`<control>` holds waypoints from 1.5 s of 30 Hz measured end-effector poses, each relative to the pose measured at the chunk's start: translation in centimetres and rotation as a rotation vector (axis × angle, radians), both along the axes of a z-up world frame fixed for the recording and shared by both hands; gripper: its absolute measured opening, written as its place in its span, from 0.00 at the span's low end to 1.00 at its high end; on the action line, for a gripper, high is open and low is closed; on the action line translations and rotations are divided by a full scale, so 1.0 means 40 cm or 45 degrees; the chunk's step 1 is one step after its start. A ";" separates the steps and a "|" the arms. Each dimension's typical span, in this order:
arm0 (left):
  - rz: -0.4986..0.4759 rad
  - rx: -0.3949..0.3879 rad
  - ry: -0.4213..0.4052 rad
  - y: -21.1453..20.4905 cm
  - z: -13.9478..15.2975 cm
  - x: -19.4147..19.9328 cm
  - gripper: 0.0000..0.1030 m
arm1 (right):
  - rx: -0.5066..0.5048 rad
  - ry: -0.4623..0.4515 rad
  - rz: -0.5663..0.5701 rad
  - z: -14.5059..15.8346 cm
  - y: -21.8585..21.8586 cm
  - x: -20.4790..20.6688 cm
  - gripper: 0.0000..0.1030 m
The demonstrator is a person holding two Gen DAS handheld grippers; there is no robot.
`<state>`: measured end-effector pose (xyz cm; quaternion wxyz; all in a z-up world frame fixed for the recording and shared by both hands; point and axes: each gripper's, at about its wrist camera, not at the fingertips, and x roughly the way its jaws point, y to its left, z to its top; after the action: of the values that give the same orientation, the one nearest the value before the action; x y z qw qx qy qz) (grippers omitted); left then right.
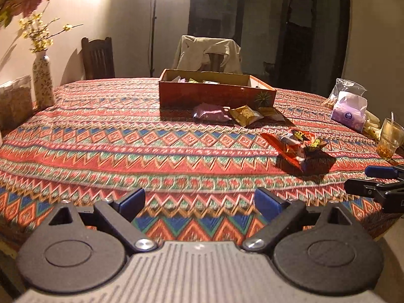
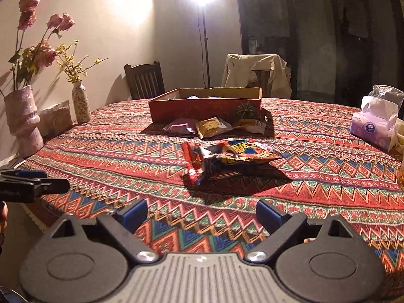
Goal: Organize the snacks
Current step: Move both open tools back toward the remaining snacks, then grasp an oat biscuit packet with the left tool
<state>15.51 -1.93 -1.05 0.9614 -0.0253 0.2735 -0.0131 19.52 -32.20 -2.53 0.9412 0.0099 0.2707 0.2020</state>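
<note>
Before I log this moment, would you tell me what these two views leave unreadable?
- Contents of the red box: both views, its near wall hides all but a few packet tops.
- Glass: cut off at the right edge in the right wrist view; its contents are unclear in the left.
- Print on the three small packets before the box: too small and blurred.
- Dark doorway: too dim in both.

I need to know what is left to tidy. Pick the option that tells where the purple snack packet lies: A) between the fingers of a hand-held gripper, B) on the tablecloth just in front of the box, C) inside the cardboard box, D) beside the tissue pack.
B: the purple snack packet lies on the tablecloth directly before the cardboard box, next to a yellow packet.
</note>
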 end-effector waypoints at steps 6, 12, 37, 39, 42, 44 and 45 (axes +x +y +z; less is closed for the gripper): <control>-0.141 0.055 -0.063 -0.041 0.044 0.169 0.90 | -0.036 -0.005 -0.018 0.011 -0.017 0.114 0.90; -0.371 0.136 -0.041 -0.108 0.047 0.419 0.75 | -0.105 -0.056 -0.025 0.044 -0.032 0.297 0.89; -0.642 0.165 0.190 -0.202 -0.078 0.824 0.39 | -0.143 0.133 0.314 -0.108 0.040 0.935 0.56; -0.610 0.130 0.182 -0.185 -0.058 0.802 0.39 | -0.182 0.120 0.296 -0.104 0.038 0.924 0.39; -0.551 0.075 0.145 -0.150 -0.025 0.757 0.39 | -0.168 0.101 0.293 -0.088 0.034 0.889 0.22; -0.517 0.033 0.121 -0.122 -0.005 0.721 0.39 | -0.177 0.075 0.286 -0.076 0.036 0.854 0.19; -0.496 0.015 0.112 -0.108 0.003 0.703 0.39 | -0.182 0.065 0.287 -0.071 0.038 0.838 0.19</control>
<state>43.63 -6.26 -0.94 0.9280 0.0331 0.3149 -0.1962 53.03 -30.70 -5.37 0.9036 -0.0823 0.3078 0.2863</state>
